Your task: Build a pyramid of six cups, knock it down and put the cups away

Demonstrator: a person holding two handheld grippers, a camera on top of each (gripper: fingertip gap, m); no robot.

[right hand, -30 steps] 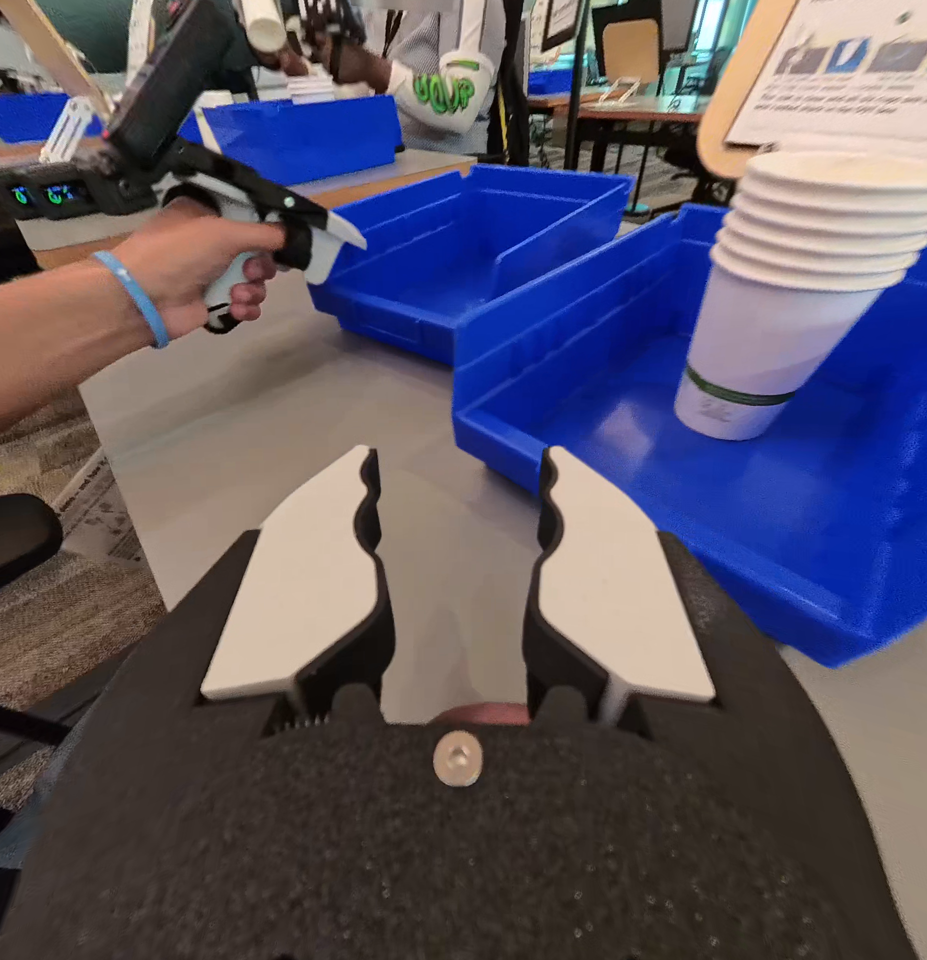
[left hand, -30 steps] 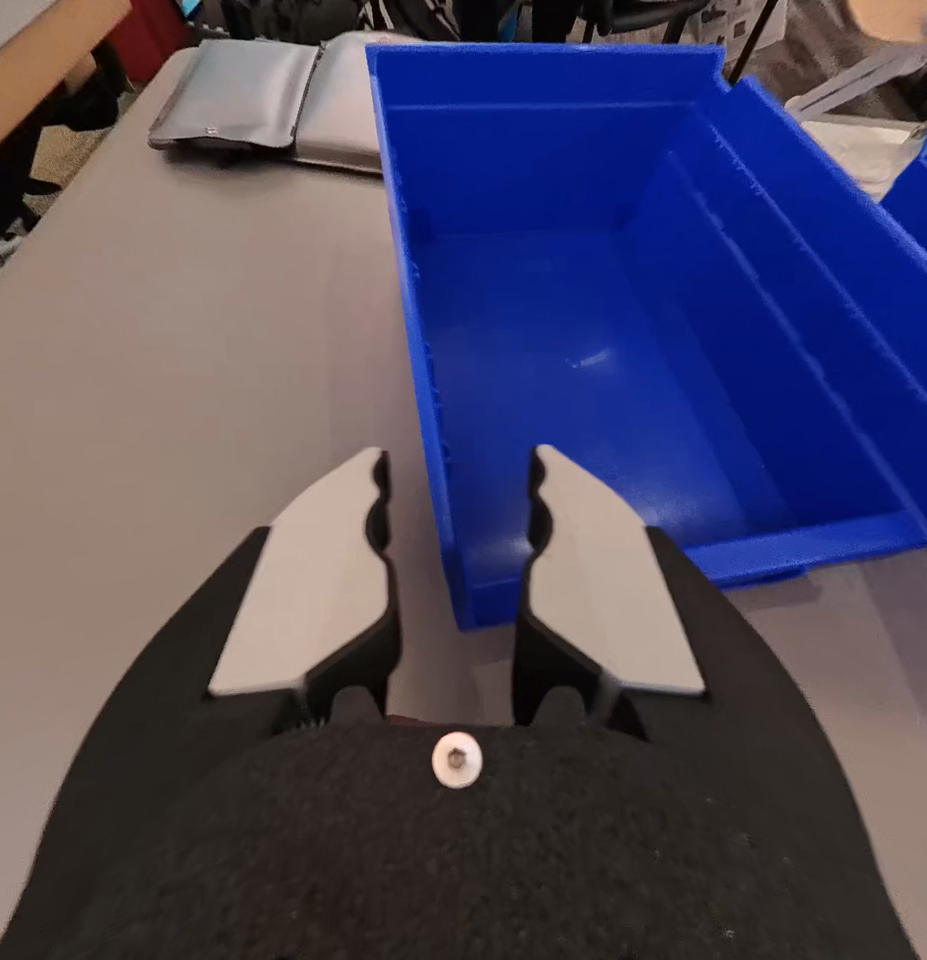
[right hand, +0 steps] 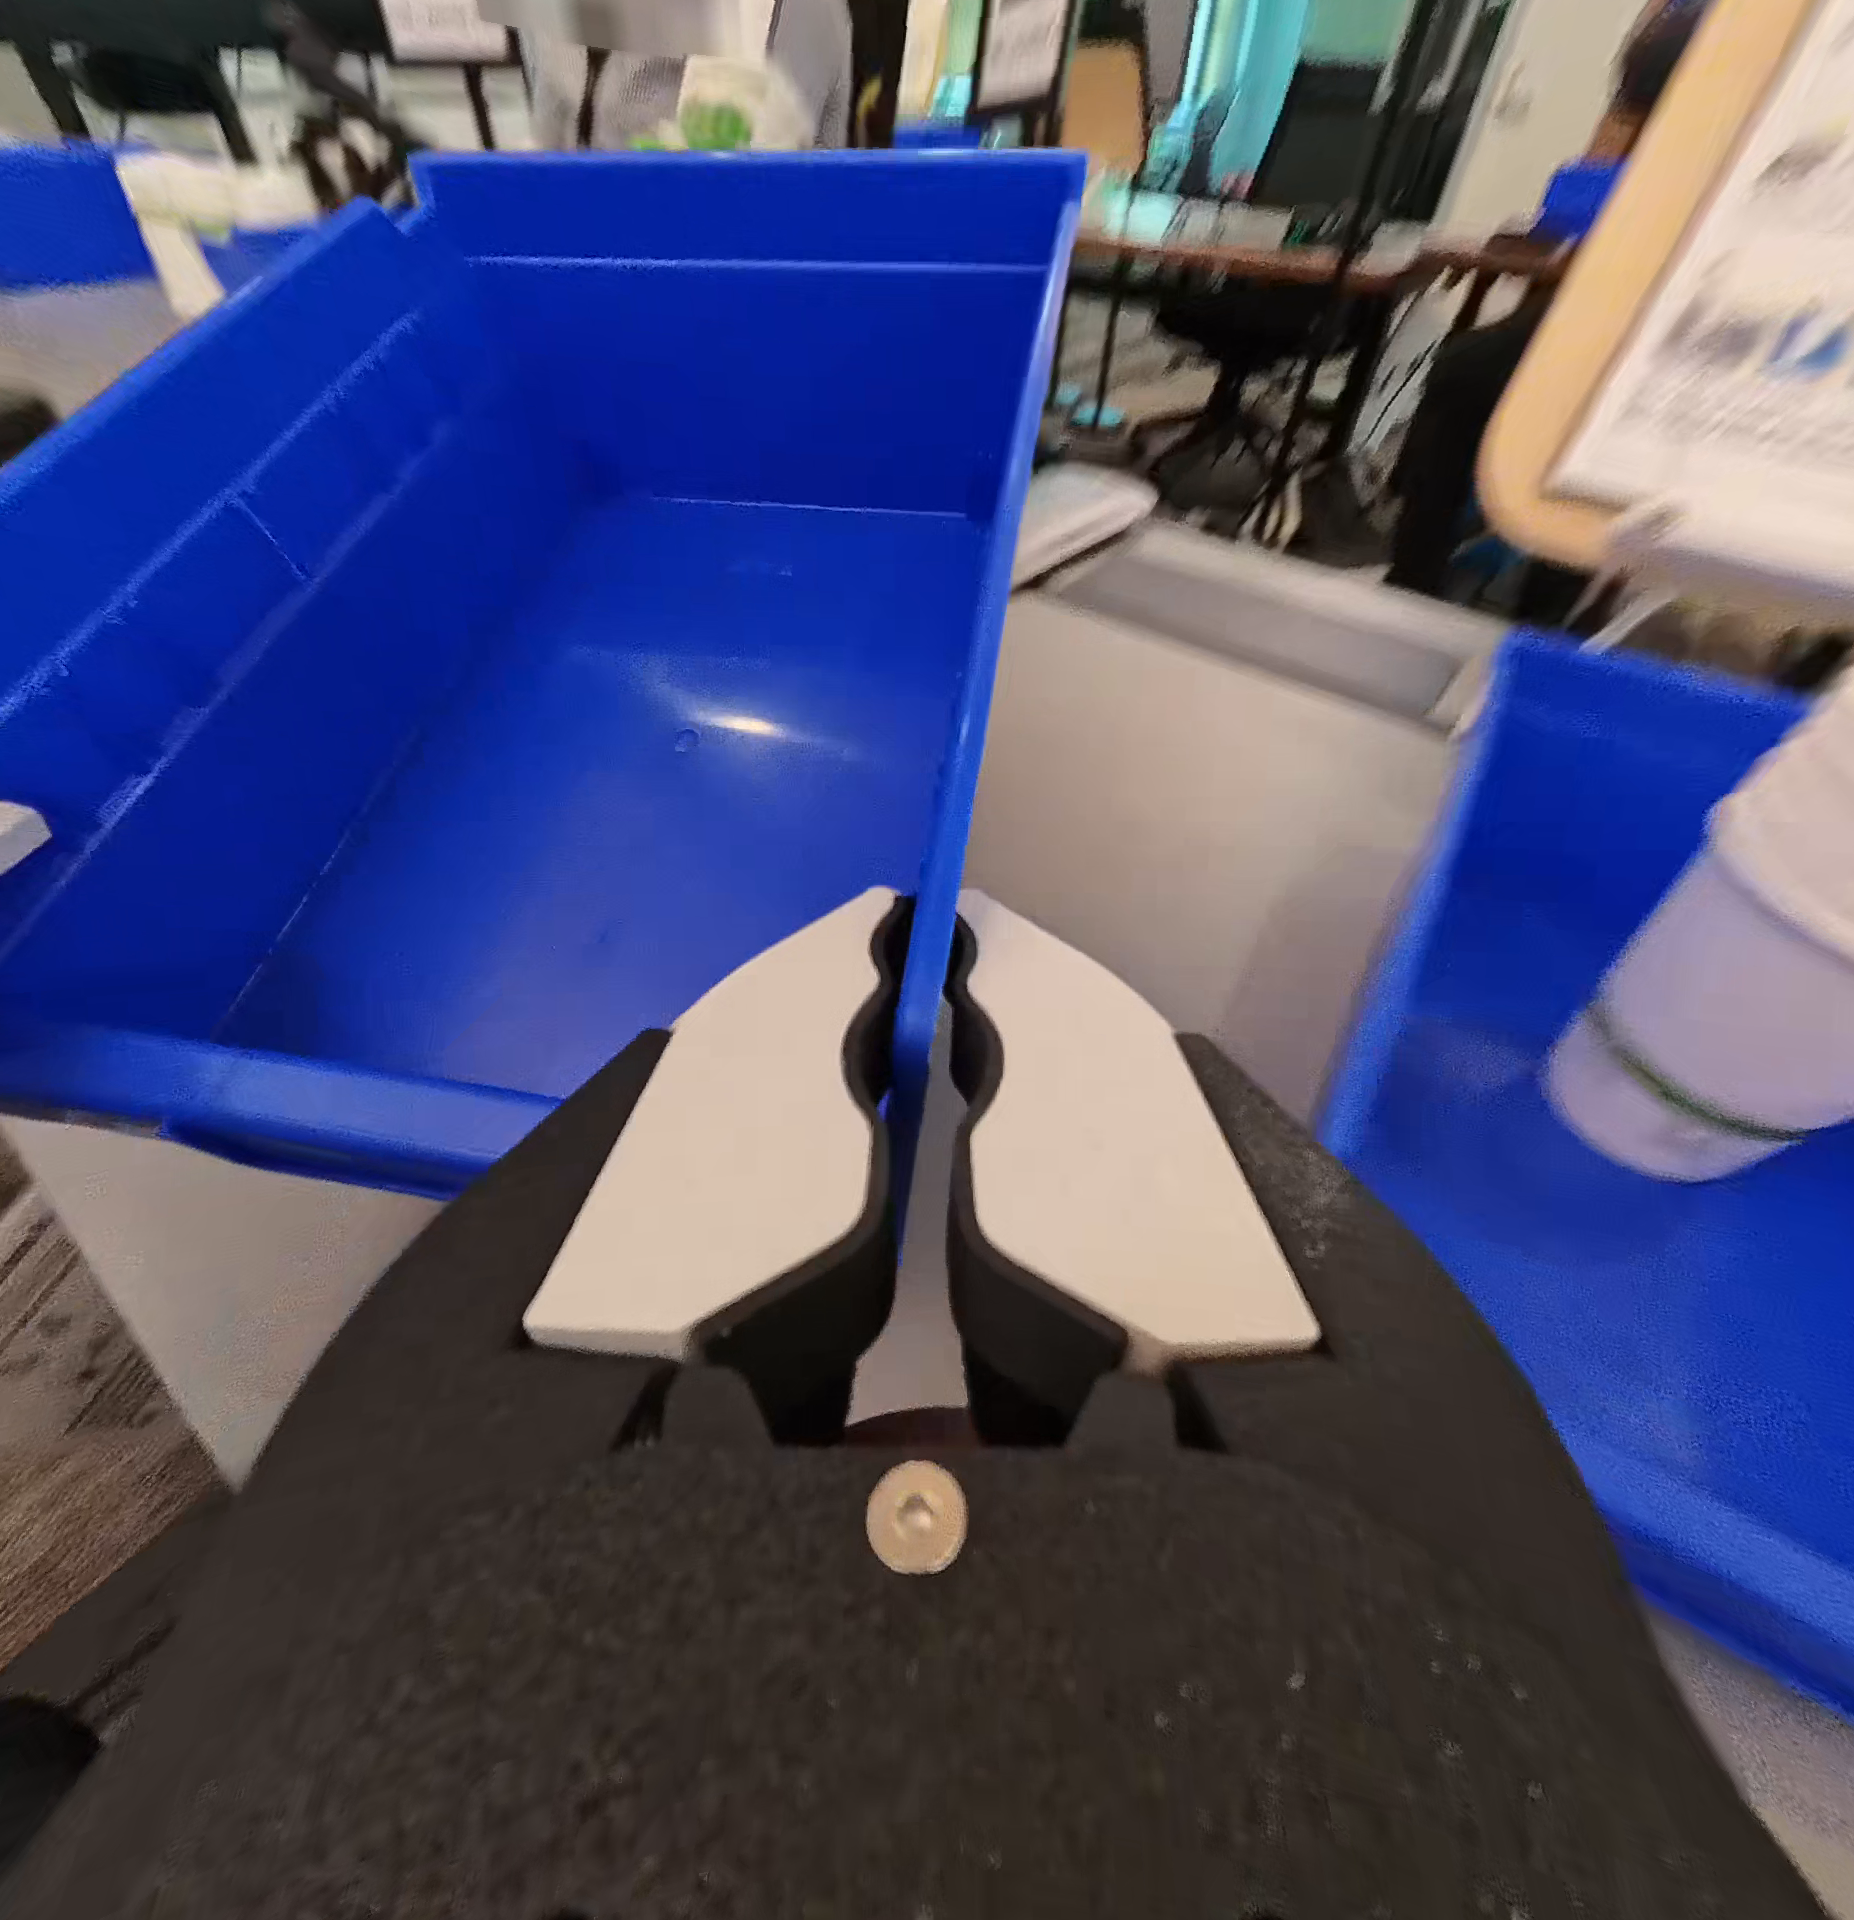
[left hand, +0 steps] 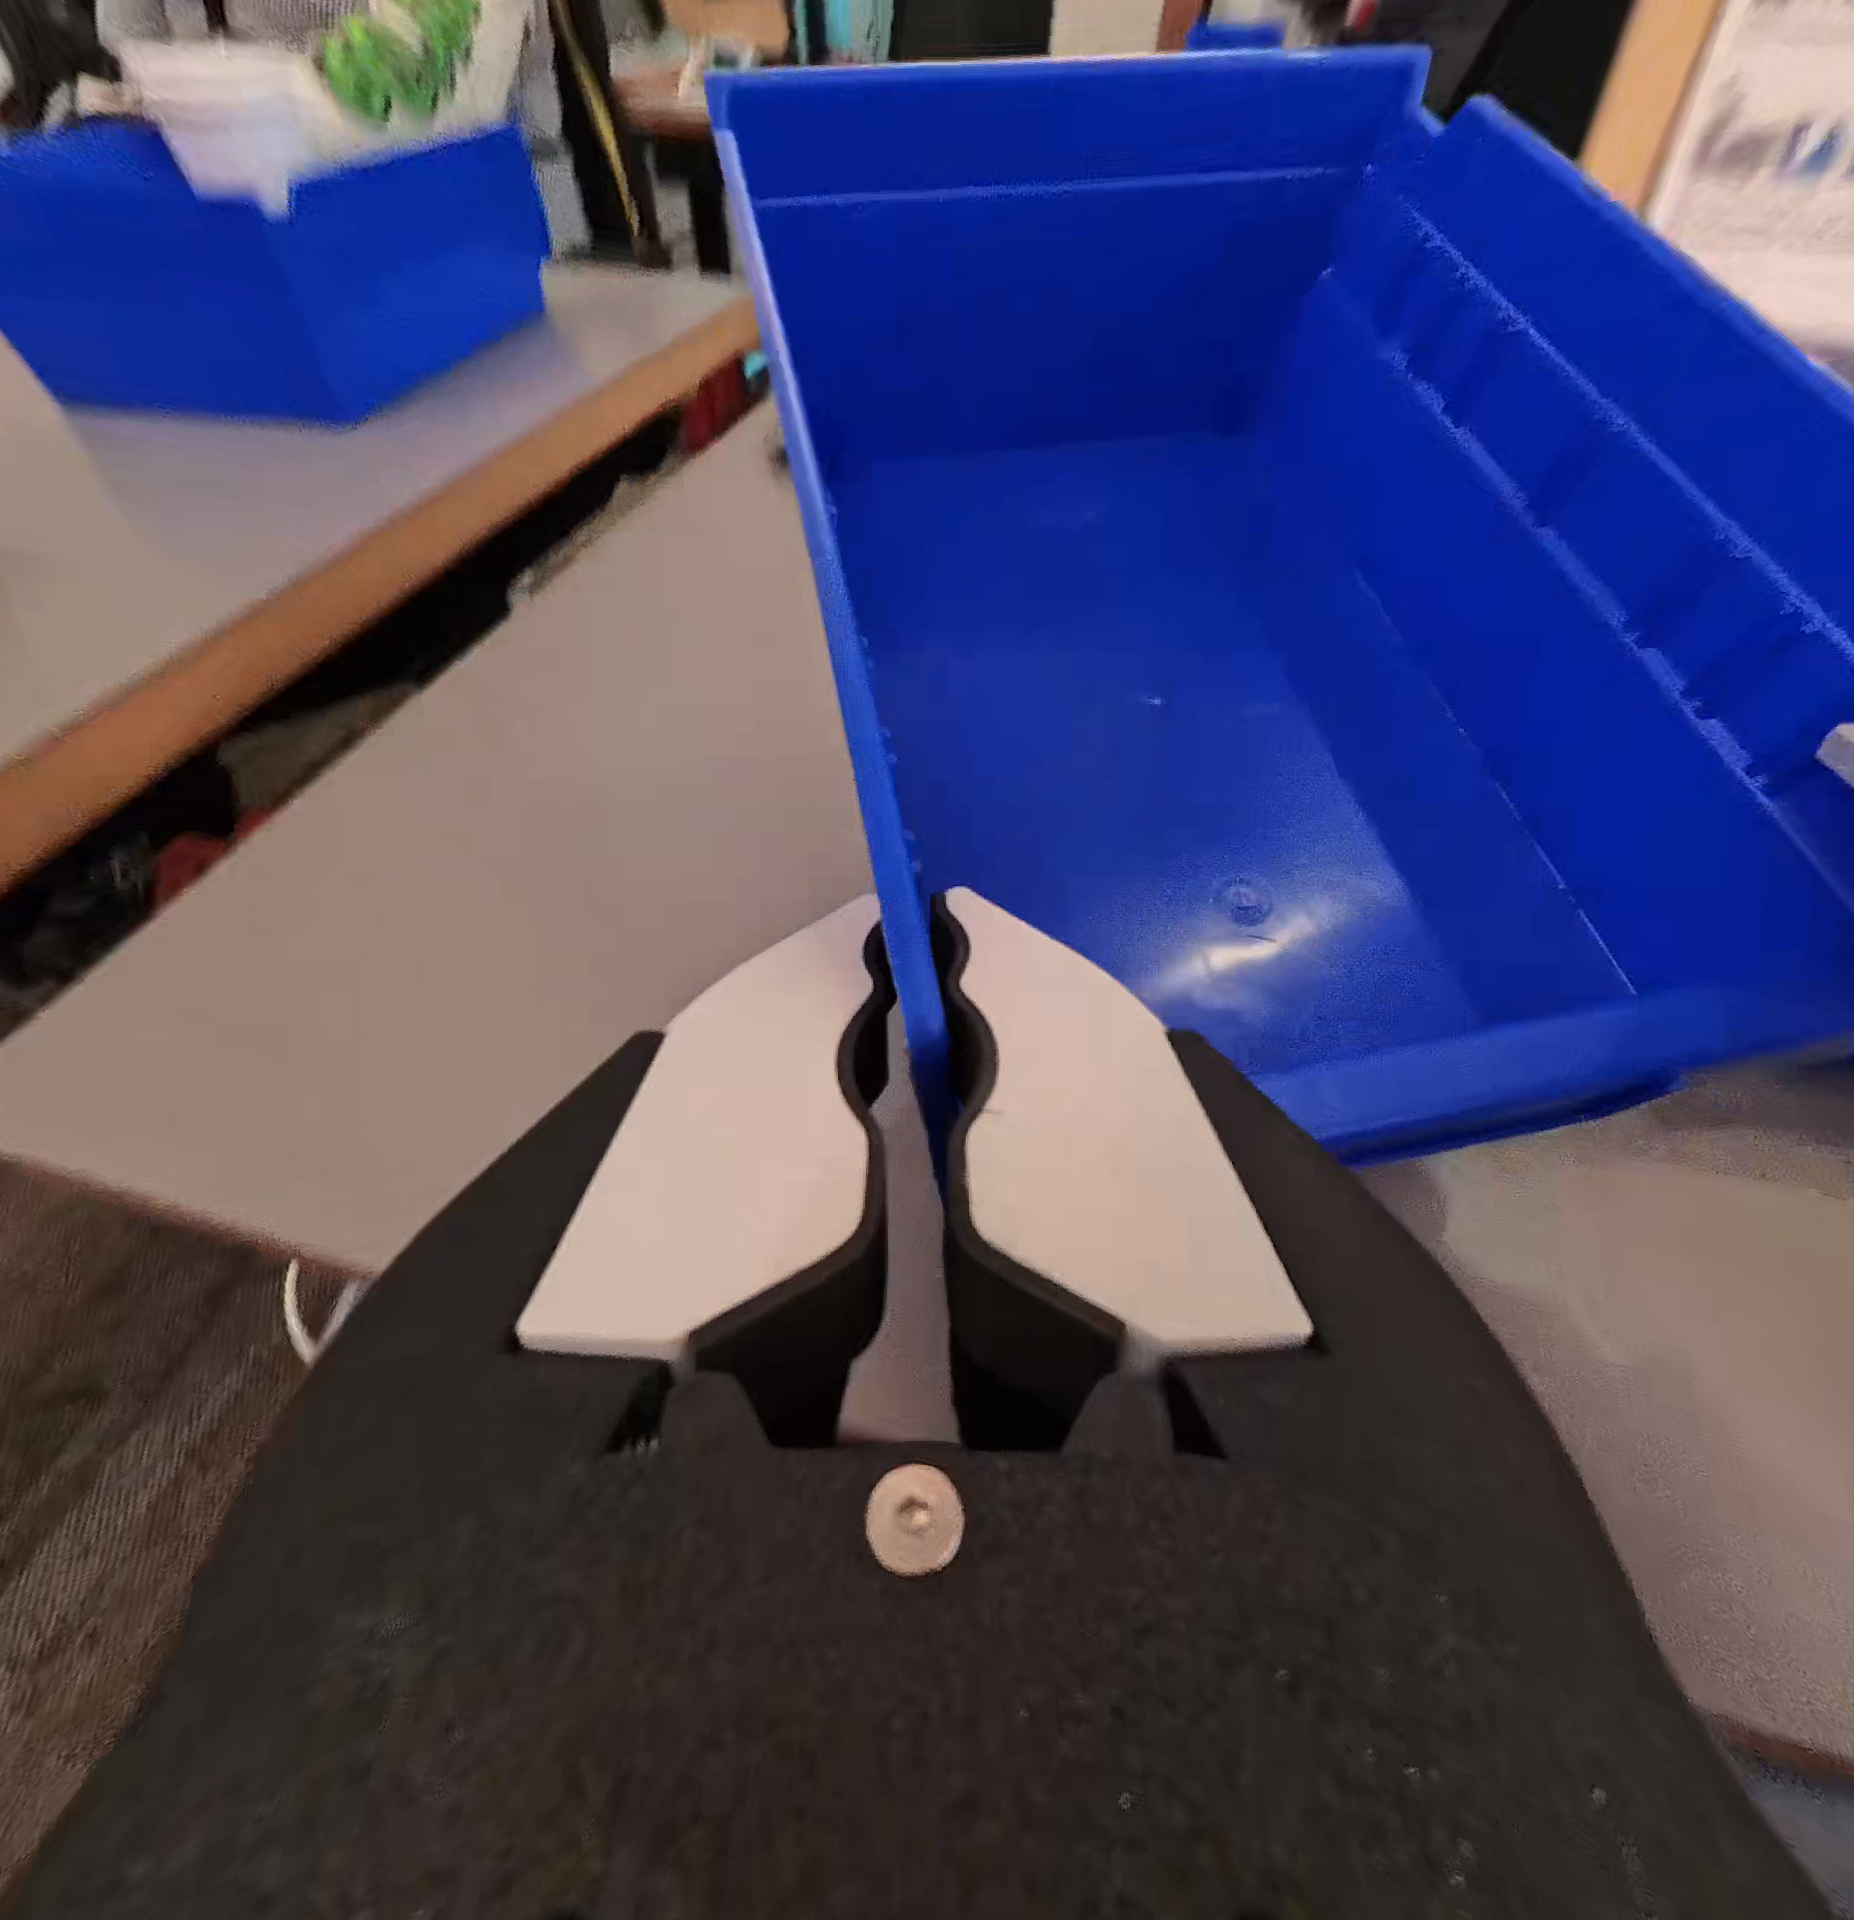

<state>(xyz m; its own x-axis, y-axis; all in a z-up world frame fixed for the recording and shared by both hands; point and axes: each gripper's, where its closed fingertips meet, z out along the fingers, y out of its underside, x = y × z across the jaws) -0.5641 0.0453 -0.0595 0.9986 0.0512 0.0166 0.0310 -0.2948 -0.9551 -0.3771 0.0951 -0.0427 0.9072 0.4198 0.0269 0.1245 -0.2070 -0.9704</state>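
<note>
We have both grippers, left (left hand: pixel 907 925) and right (right hand: pixel 928 925), clamped on the empty bin (left hand: pixel 1162 727) walls (cups (right hand: pixel 1754 997) untouched), so next we judge it needs shifting clear.

text: none legible | poster (right hand: pixel 1733 343) at right: print blurred, unreadable | stacked cups (right hand: pixel 1733 997): green band only, no readable mark | bins (left hand: pixel 1162 623): plain

1. Left wrist view: looks forward along the left gripper (left hand: pixel 910 925), close over the bin (left hand: pixel 1162 727), whose left wall runs up from frame centre.
2. Right wrist view: looks forward along the right gripper (right hand: pixel 928 925), equally close, with the bin's right wall at centre.
3. Shared: the bin's interior and far wall.
</note>
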